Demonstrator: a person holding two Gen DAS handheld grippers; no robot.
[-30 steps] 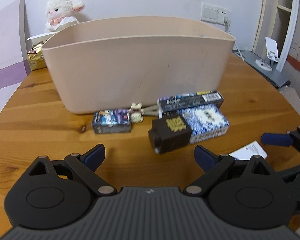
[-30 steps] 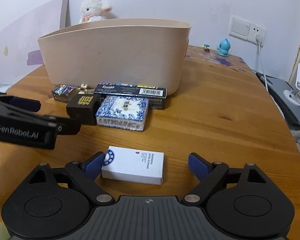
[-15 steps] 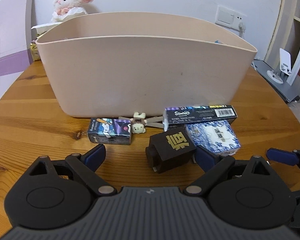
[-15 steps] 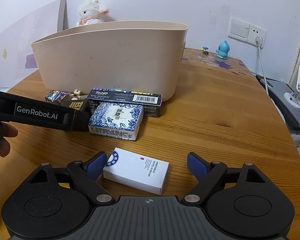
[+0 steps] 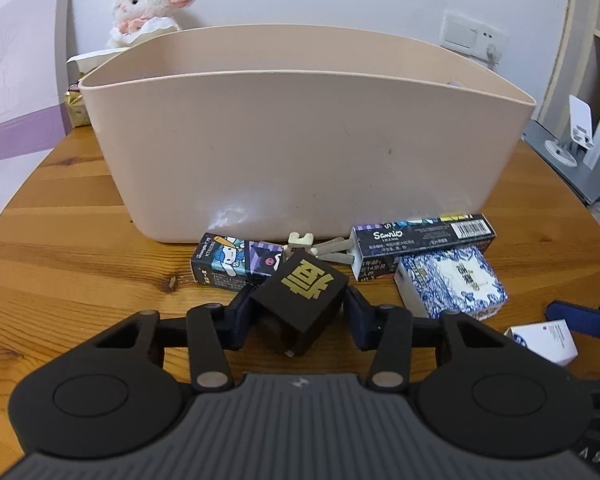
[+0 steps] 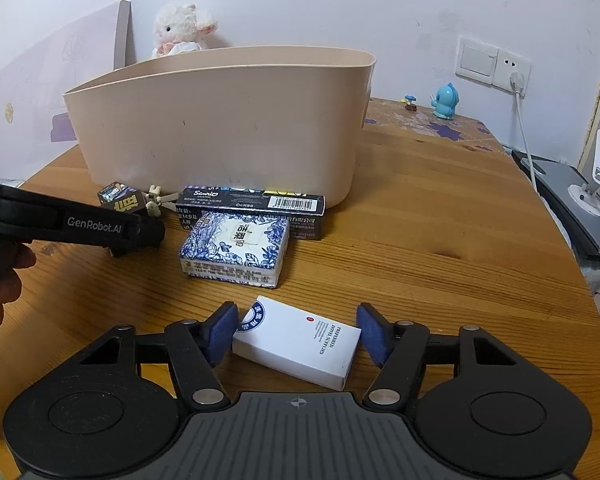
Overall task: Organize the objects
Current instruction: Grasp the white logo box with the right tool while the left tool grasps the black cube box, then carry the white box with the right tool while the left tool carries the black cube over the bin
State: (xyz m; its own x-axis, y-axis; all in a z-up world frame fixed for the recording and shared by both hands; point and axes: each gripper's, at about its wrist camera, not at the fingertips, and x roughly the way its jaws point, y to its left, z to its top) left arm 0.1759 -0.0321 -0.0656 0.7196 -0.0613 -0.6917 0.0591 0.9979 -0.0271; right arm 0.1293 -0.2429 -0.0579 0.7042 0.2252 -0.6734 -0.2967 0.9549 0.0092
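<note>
My left gripper (image 5: 300, 314) is shut on a black cube with a gold character (image 5: 302, 298), on the wooden table (image 5: 80, 280) in front of the beige tub (image 5: 300, 148). My right gripper (image 6: 298, 334) has closed around a white box (image 6: 300, 344); its pads touch or nearly touch the box's ends. A blue-and-white patterned box (image 6: 236, 250), a long black Sanrio box (image 6: 252, 204), a small cartoon box (image 5: 236, 262) and a small beige toy figure (image 5: 320, 246) lie by the tub's front wall. The left gripper also shows in the right wrist view (image 6: 140, 228).
A plush lamb (image 5: 148, 4) and a gold-wrapped item (image 5: 76, 108) sit behind the tub. A blue figurine (image 6: 446, 102) stands at the far right of the table by the wall sockets. A grey stand (image 6: 588, 196) is off the table's right edge.
My left gripper moved forward and closed on the black cube. My right gripper narrowed around the white box, which has turned slightly.
</note>
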